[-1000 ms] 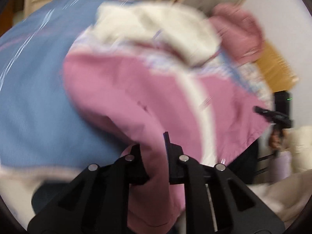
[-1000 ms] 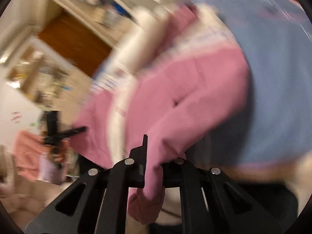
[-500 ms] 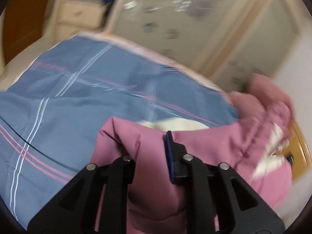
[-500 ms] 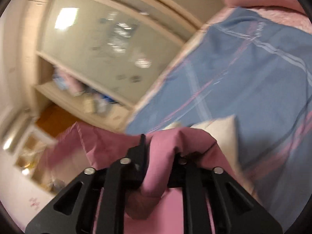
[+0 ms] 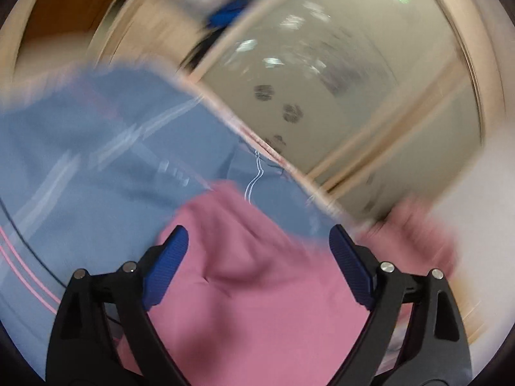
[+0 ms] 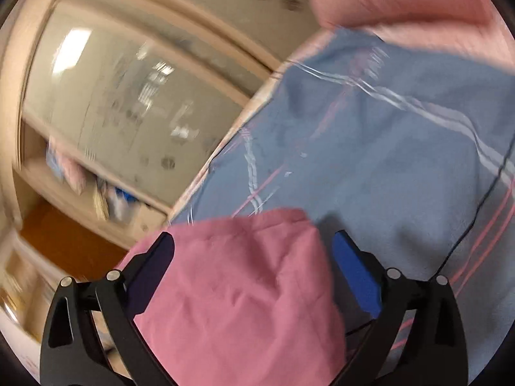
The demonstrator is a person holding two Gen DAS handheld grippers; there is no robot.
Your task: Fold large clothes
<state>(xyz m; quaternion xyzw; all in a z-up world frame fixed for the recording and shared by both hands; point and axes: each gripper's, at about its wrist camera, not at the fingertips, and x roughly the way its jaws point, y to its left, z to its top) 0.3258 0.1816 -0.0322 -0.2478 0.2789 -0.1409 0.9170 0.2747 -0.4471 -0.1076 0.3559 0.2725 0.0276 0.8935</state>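
Both grippers spread wide, nothing clamped: left gripper (image 5: pixel 257 251), right gripper (image 6: pixel 254 254). Pink garment (image 5: pixel 257 289) lies on blue bedsheet (image 5: pixel 96 160), 6 o'clock. Blurry, probably fold just laid; smooth flat before regrasping.

One pink garment (image 5: pixel 257 289), one blue striped bedspread (image 5: pixel 96 160), two hand-held grippers, left (image 5: pixel 259 241) and right (image 6: pixel 254 247), one frosted wardrobe door (image 5: pixel 354 96)

ahead: blue bedspread (image 5: pixel 96 160) is lying flat, giving me passing room | between my spread jaws: pink garment (image 5: pixel 257 289) is filling the gap | beyond bed edge: glass-fronted cabinet (image 6: pixel 128 96) is blocking the far side
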